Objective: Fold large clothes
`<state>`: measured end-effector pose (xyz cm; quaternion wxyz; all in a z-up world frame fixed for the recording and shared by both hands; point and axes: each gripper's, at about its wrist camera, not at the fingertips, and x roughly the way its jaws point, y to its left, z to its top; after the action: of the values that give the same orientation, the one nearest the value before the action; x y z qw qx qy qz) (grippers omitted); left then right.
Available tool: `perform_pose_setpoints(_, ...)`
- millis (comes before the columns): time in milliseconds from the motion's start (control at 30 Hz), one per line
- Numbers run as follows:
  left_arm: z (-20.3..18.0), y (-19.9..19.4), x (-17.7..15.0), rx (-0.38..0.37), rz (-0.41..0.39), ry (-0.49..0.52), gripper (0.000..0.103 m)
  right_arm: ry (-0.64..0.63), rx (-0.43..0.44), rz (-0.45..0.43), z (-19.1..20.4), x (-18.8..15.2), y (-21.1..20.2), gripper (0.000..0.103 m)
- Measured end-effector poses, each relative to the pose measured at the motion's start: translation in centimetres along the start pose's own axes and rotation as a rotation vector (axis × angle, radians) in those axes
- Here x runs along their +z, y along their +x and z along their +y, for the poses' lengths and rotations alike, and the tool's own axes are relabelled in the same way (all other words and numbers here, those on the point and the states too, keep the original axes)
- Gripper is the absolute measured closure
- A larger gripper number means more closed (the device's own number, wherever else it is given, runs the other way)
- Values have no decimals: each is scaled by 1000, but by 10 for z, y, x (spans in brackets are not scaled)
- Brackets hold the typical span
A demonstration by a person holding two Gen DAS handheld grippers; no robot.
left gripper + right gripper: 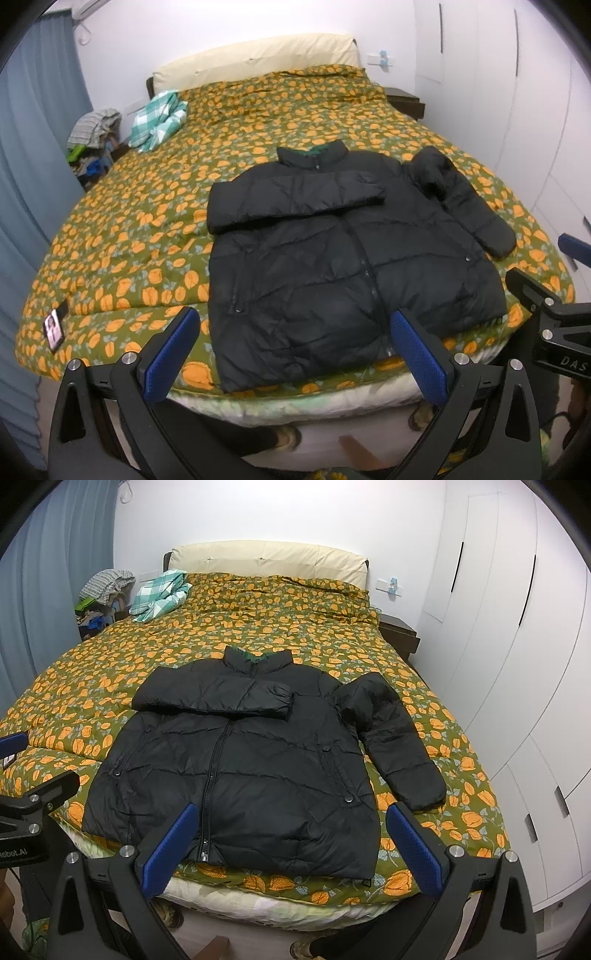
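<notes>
A black puffer jacket (pixel 332 266) lies front up on the bed, zipped, collar away from me; it also shows in the right wrist view (pixel 236 771). Its left sleeve (pixel 291 199) is folded across the chest. Its right sleeve (pixel 399 749) lies out to the right on the quilt. My left gripper (pixel 295 332) is open and empty, held above the jacket's hem at the bed's near edge. My right gripper (pixel 291 827) is open and empty, also over the hem. Each gripper shows at the side of the other's view.
The bed has a green quilt with orange flowers (pixel 147 206). A teal checked cloth (pixel 159 118) lies near the cream headboard (pixel 258 59). A pile of clothes (pixel 94 136) sits at the left by blue curtains. White wardrobe doors (pixel 517 646) stand at the right.
</notes>
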<state>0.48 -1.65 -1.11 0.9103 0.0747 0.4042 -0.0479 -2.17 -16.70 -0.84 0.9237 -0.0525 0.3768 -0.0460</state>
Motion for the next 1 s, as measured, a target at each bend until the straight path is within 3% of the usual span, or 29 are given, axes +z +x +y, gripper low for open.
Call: perform_pose_setpoints(1000,7,8,-3,-13,-3,-27,0,7,11,18,1,-3,9,0)
